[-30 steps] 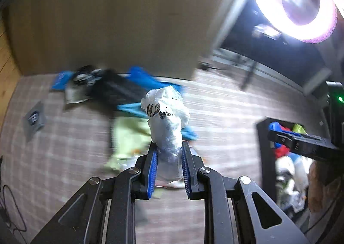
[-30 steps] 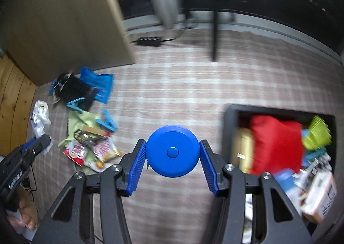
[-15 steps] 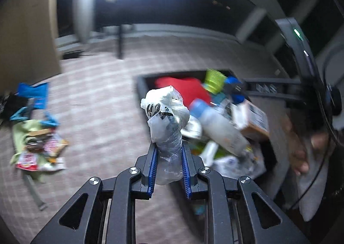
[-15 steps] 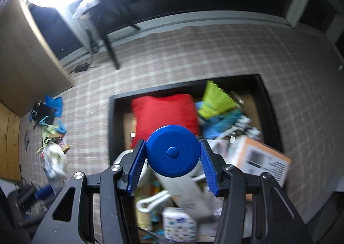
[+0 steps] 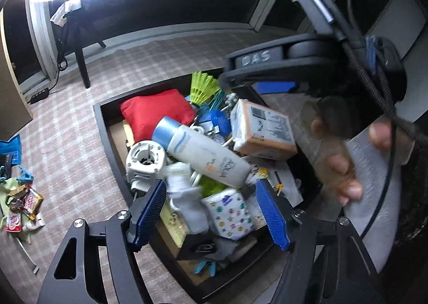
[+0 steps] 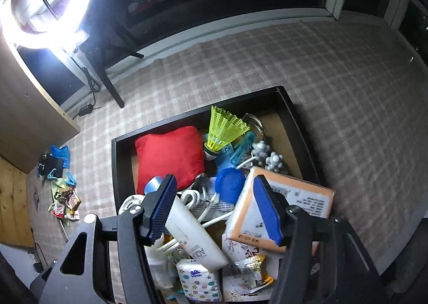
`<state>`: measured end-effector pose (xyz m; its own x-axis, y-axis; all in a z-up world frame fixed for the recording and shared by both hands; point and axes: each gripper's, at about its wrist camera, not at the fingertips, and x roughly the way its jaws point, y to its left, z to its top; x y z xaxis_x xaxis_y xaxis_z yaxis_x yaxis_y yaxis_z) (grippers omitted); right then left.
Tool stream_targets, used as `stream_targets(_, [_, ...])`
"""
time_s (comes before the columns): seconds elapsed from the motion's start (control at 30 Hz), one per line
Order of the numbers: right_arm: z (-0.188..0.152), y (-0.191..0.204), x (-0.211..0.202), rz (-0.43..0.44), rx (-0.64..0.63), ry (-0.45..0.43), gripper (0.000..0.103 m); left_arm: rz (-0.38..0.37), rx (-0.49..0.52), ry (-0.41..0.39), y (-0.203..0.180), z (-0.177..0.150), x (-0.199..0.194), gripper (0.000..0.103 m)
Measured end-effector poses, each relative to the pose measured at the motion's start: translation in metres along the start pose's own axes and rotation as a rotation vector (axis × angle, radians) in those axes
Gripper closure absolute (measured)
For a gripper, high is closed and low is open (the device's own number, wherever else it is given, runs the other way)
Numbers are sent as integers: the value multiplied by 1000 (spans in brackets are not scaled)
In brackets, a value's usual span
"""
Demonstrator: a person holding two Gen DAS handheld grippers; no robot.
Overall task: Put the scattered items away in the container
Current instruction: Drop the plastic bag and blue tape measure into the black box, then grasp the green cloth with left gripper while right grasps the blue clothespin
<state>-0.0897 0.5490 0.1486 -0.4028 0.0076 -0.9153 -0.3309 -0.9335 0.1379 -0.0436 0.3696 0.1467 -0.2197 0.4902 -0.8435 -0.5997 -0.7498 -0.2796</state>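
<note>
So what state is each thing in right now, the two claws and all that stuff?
Left gripper: open, empty, over the box.
Right gripper: open, empty, over the box.
Box: open-topped, heaped full.
White bottle: lying on its side, capped.
Blue disc: lying in the box.
Shuttlecock: in the box, tilted.
Red cushion: in the box.
Floor pile: outside the box.

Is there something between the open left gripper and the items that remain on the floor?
Nothing visible blocks the way. The left gripper hangs open over the full container; the leftover pile lies apart on bare rug to its left, with only the container's rim between them.
</note>
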Motion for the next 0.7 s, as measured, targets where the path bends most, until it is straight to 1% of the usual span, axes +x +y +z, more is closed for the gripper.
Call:
stream_targets(0.1, [-2,5,-1,-5,-25,-2,44,19,-25,-4,12,-3,-3,41])
stream_targets(0.23, [-4,19,3,-2,-73,3,44,46,-66,-13,31,-7,-9,43])
stream_targets(0.33, [-6,31,8,37,-106,1,44,73,-98,-18,50,-11,-13,46])
stream_targets(0.43, [-11,48,12,79,-157,3,44,101,-149,-24,76,-16,-19,46])
stream_targets(0.57, [-17,84,13,69,-286,-18,44,141,-229,-32,118,-25,-28,48])
stream_targets(0.7, [-19,118,18,100,-360,-2,44,196,-303,-44,165,-37,-40,52])
